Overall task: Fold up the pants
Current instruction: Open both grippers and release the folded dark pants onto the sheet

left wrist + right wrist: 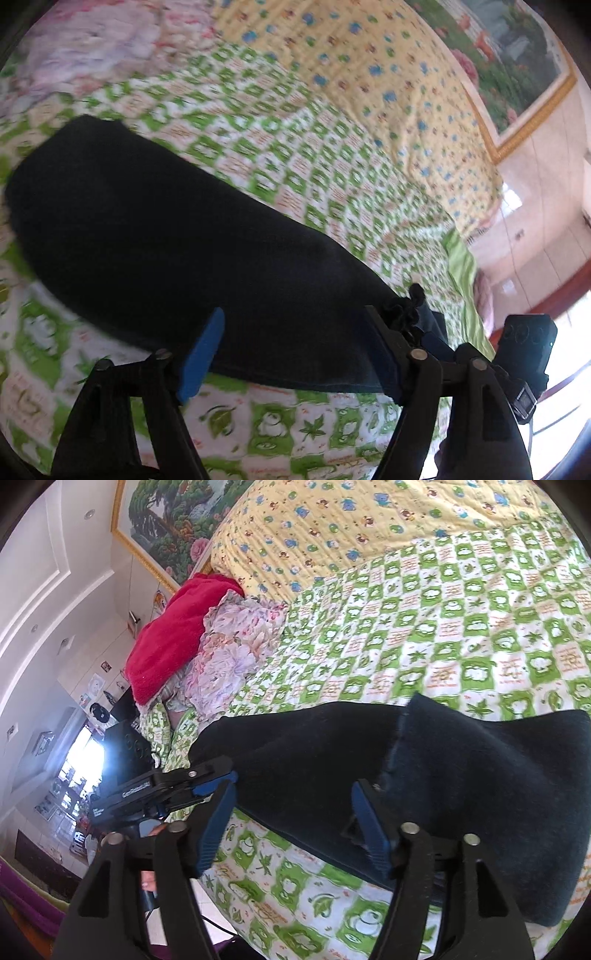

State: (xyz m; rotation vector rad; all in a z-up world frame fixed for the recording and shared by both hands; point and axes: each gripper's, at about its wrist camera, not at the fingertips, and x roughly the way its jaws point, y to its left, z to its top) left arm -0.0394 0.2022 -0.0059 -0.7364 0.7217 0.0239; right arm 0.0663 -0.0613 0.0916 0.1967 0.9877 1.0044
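While the near edge of the green-patterned bedspread (424, 646) runs just below both claws and wide bare quilt stretches beyond them, the dark pants (177, 236) lie flat straight ahead. Left gripper (295, 354) stands open, blue pads apart and pressing nothing, the pants' hem lying between them. Right gripper (295, 823) is likewise spread, straddling the pants' near edge without pinching it.

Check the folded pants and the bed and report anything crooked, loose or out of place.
One thing: in the right wrist view, the top layer of the dark pants lies skewed, its frayed-looking edge cutting diagonally across the layer beneath, corner poking onto the green checked quilt. Nothing spilled or damaged.
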